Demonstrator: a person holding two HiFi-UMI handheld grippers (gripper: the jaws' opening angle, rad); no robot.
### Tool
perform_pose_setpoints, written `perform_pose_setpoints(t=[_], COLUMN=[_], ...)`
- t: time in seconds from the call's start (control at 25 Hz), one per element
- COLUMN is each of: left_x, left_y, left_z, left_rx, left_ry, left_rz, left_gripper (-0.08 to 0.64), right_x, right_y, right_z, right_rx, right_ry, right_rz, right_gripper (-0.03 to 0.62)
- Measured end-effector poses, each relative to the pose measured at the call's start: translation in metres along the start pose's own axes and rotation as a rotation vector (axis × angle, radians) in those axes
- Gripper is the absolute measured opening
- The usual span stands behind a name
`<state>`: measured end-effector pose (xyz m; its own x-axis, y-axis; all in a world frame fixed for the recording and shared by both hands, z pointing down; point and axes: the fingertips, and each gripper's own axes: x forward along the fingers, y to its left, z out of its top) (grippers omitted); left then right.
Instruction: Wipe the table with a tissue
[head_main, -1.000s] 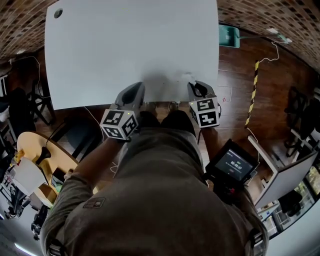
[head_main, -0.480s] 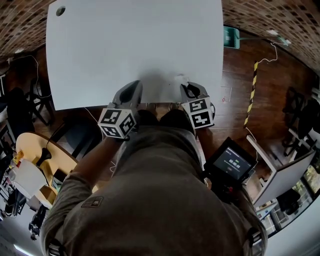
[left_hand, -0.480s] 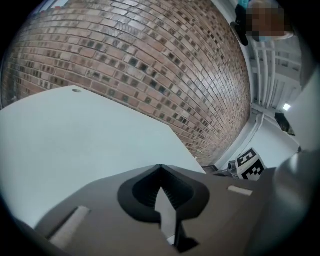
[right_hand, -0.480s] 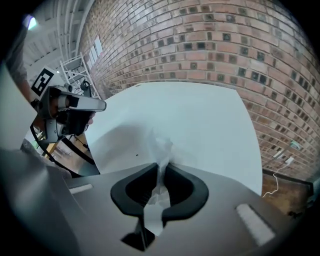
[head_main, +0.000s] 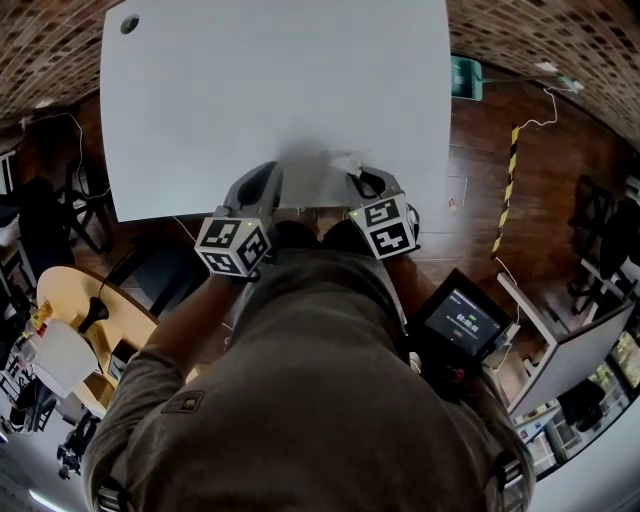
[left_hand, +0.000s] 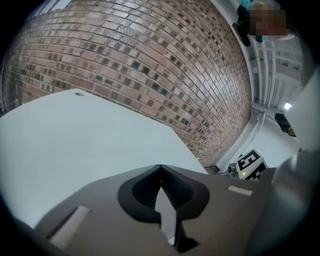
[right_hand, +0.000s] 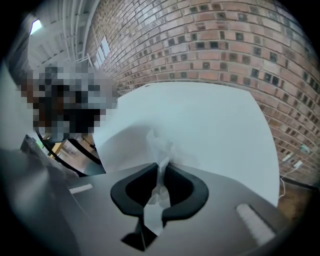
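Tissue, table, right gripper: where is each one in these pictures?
tissue (right_hand: 159, 149), right gripper view, on the crumpled tuft beyond the gripper tips.
table (head_main: 270, 90), head view, on its bare white top.
right gripper (right_hand: 162, 169), right gripper view, midway between its fingertips, shut on the tissue.

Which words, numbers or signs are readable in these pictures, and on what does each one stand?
Device screen at the person's right side: light characters, too blurred to read.
Sleeve patch: too small to read.
Left marker cube and right marker cube: black-and-white square patterns only, no letters.
No other text can be made out.
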<state>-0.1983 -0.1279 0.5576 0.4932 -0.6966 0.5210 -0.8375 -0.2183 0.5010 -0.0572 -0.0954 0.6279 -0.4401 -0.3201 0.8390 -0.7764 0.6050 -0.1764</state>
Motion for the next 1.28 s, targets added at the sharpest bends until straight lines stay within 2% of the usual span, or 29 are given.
perform_pose_setpoints(t=[0.56, 0.72, 0.92, 1.28], left_x=[0.004, 0.0, -0.007, -0.018], left_y=[-0.004, -0.002, 0.005, 0.023], left_z=[-0.005, -0.006, -0.002, 0.001], left_rx=[0.018, 0.02, 0.013, 0.001], left_ry=[0.022, 0.022, 0.013, 0.003], left_rz=[-0.029, -0.024, -0.003, 0.04], left_gripper=[0.002, 0.002, 0.002, 0.002], right_x=[-0.016, -0.017, -0.008, 0.024], right_y=[-0.074, -0.081, -0.059, 0.028], right_z=[-0.014, -0.012, 0.002, 0.022], right_rx=[0.118, 0.125, 0.069, -0.063], right_ry=[-0.01, -0.012, -0.007, 0.006], right_rz=[-0.157, -0.171, -0.12, 0.079], right_gripper=[0.054, 0.054, 0.054, 0.054])
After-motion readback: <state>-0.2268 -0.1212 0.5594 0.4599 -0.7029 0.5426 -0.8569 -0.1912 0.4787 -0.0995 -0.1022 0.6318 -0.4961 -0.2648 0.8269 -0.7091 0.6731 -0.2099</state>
